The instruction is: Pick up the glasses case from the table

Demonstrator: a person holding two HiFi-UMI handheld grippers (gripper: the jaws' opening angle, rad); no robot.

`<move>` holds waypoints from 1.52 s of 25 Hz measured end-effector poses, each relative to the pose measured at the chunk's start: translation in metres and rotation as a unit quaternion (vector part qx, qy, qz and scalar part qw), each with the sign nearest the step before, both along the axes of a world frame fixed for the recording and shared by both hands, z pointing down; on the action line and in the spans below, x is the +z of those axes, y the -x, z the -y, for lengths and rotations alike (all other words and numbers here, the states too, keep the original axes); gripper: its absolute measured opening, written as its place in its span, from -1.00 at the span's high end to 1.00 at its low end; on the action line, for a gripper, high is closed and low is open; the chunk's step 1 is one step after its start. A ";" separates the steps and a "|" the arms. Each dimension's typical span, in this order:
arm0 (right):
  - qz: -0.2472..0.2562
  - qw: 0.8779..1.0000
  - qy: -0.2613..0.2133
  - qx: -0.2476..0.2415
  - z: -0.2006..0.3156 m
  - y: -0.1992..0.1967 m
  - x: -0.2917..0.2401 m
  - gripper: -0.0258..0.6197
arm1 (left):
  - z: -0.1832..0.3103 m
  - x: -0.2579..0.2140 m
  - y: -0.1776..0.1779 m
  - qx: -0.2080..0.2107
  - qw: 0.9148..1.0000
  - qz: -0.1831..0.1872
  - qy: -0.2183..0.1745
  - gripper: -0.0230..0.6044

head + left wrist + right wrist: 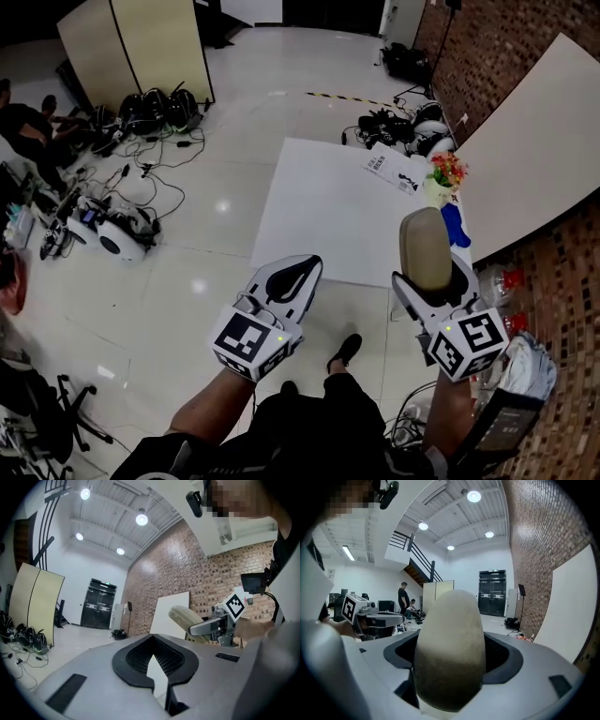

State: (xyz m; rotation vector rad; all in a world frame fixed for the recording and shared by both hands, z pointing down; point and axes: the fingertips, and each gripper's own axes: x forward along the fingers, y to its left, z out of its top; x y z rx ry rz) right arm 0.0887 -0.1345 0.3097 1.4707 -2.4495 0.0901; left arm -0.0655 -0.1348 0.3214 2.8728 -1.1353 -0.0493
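Closest to me, my right gripper [431, 278] is clamping the lower end of the glasses case [425, 246], and the tan case is standing upright out of the jaws, most of its length poking past the tips. It is hanging in the air over the near edge of the white table [319, 216], clearly off the surface, so I am judging the lift itself as done. My left gripper [298, 269] is hovering beside it with its jaws together and nothing between them.

What I am watching now is the grip. The case is rounded and smooth-looking, and I am pinching it low down, so I am expecting it to tip or slide if I swing my hand. I am aiming for steady pressure, enough to stop slipping without crushing the shell, and for an upright wrist. I am also minding the flowers [446, 172] and the blue thing [454, 225] on the far right of the table, and holding my left gripper apart from the case.
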 end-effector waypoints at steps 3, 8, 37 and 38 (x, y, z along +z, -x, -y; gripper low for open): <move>0.005 1.000 0.003 0.006 -0.039 -0.001 -0.007 -0.24 | -0.034 -0.006 -0.003 0.011 1.000 0.001 0.004 0.92; 0.015 1.000 -0.010 0.010 -0.090 -0.019 -0.015 -0.24 | -0.084 -0.017 -0.019 0.018 1.000 0.004 -0.008 0.92; 0.055 0.997 -0.025 -0.044 -0.274 -0.082 -0.015 -0.24 | -0.284 -0.026 -0.077 -0.039 0.999 0.033 0.003 0.92; 0.055 0.997 -0.026 -0.043 -0.277 -0.077 -0.016 -0.24 | -0.287 -0.028 -0.071 -0.040 0.999 0.032 0.000 0.92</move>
